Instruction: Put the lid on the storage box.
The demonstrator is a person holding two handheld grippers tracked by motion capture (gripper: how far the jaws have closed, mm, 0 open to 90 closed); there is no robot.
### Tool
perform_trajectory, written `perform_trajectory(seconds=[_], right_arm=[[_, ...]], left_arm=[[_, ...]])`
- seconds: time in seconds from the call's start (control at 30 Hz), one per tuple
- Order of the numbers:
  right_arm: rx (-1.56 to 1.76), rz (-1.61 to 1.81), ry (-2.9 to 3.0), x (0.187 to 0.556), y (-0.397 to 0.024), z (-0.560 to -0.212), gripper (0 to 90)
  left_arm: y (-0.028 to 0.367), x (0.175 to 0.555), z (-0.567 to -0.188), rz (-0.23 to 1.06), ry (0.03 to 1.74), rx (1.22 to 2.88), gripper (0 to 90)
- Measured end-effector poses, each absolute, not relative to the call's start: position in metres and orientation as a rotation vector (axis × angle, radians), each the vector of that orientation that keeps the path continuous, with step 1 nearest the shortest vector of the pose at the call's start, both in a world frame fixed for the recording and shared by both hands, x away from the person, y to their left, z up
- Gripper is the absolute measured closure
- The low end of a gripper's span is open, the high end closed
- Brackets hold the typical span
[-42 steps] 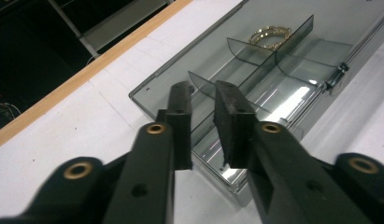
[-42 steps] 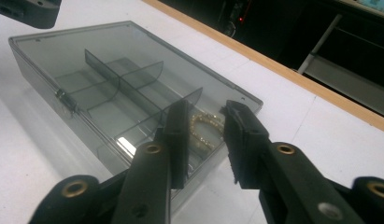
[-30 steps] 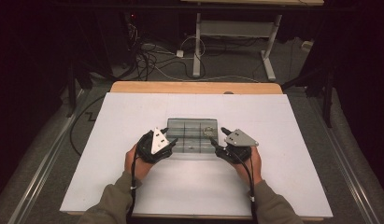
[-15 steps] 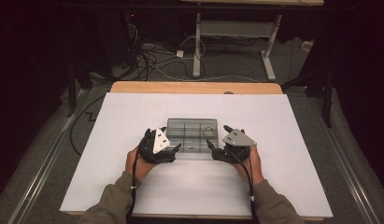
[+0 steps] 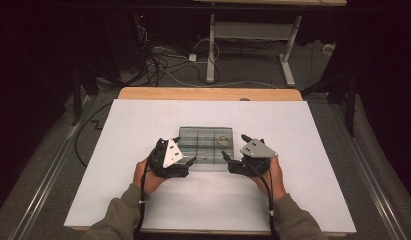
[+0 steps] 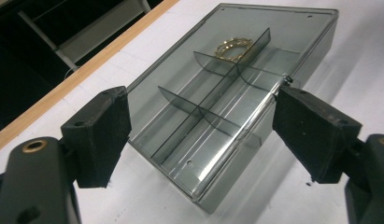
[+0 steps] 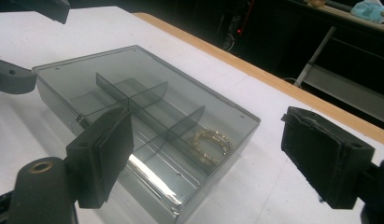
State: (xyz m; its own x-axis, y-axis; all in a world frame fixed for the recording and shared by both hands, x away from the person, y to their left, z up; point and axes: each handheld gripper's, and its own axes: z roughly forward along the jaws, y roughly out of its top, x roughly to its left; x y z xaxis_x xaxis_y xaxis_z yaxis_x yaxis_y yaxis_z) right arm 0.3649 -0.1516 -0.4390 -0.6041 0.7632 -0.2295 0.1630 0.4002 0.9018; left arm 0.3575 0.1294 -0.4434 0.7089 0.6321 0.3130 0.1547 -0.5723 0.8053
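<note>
Jaws of both the left gripper (image 5: 185, 151) and right gripper (image 5: 234, 146) have just opened wide, flanking the smoky box's (image 5: 205, 145) ends; bare white bench (image 5: 333, 165) all round.

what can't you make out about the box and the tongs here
- Clear box, high view: the gold bracelet inside is too small to read.
- Box, left gripper view: whether its lid is latched; the near corner is cut by the left tongs pads.
- Right gripper view: the right tongs hide the box's near wall.
- Both tongs stand open, having just been opening; contact with the box is unclear.
</note>
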Motion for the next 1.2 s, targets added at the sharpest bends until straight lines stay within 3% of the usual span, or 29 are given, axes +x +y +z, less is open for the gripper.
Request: perform_trajectory(seconds=[1.2], right_arm=[[0.673, 1.205, 2.015, 0.324, -0.164, -0.422, 18.8]], left_arm=[[0.149, 0.316, -0.434, 0.798, 0.511, 2.067, 17.0]])
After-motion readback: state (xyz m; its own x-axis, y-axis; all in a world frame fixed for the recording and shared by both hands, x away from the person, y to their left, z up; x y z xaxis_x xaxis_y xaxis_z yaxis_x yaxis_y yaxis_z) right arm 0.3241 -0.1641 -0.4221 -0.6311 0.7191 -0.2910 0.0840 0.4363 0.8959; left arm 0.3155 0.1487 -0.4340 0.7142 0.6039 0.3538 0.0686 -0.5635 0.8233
